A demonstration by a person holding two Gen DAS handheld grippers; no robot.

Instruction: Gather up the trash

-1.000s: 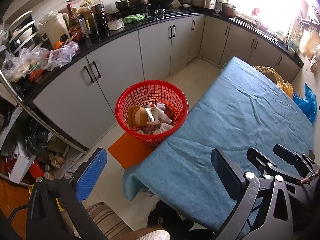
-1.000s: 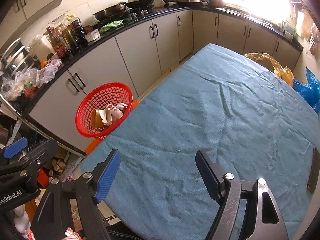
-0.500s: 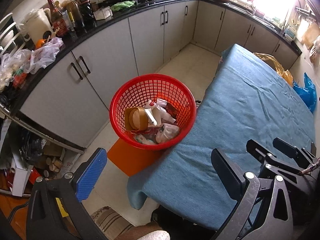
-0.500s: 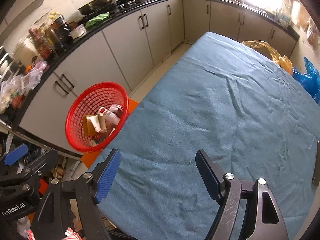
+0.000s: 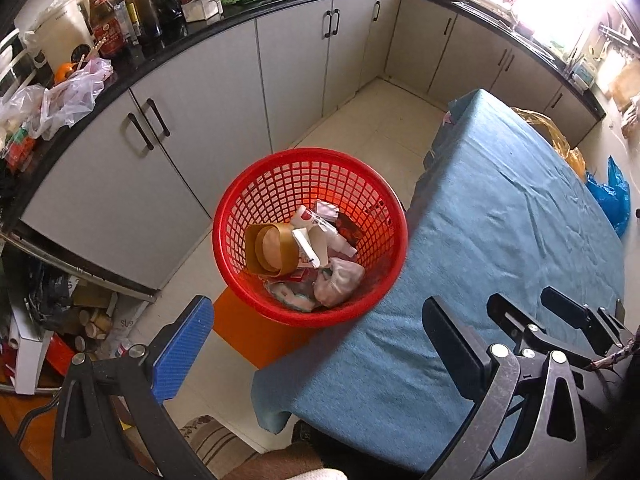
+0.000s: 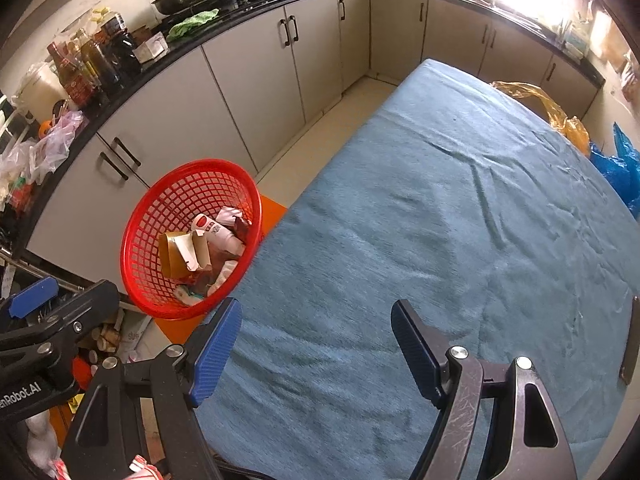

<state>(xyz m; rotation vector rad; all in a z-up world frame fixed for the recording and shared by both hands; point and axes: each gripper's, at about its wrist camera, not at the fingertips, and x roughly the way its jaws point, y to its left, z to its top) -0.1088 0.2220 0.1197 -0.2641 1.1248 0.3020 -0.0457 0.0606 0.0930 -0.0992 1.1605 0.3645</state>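
A red mesh basket (image 5: 248,272) (image 6: 144,240) stands on the floor against the table's left edge. Inside lie a brown paper cup (image 5: 272,248), a white carton (image 5: 308,244) and crumpled wrappers (image 5: 336,284). My left gripper (image 5: 316,340) hangs open above the floor and the table's near corner, just this side of the basket, with nothing between its fingers. My right gripper (image 6: 316,348) is open over the blue tablecloth (image 6: 440,240), holding nothing. The left gripper (image 6: 64,304) also shows at the left edge of the right wrist view.
Grey cabinets (image 5: 224,92) under a black counter crowded with bottles (image 5: 120,16) and plastic bags (image 5: 60,100) line the far side. An orange mat (image 5: 256,336) lies under the basket. Yellow (image 6: 536,104) and blue bags (image 6: 620,168) sit beyond the table. A dark flat object (image 6: 632,340) lies at the table's right edge.
Both grippers tipped further downward and came lower; the basket and table now look larger and sit nearer the middle of each view. Both stayed open and empty.
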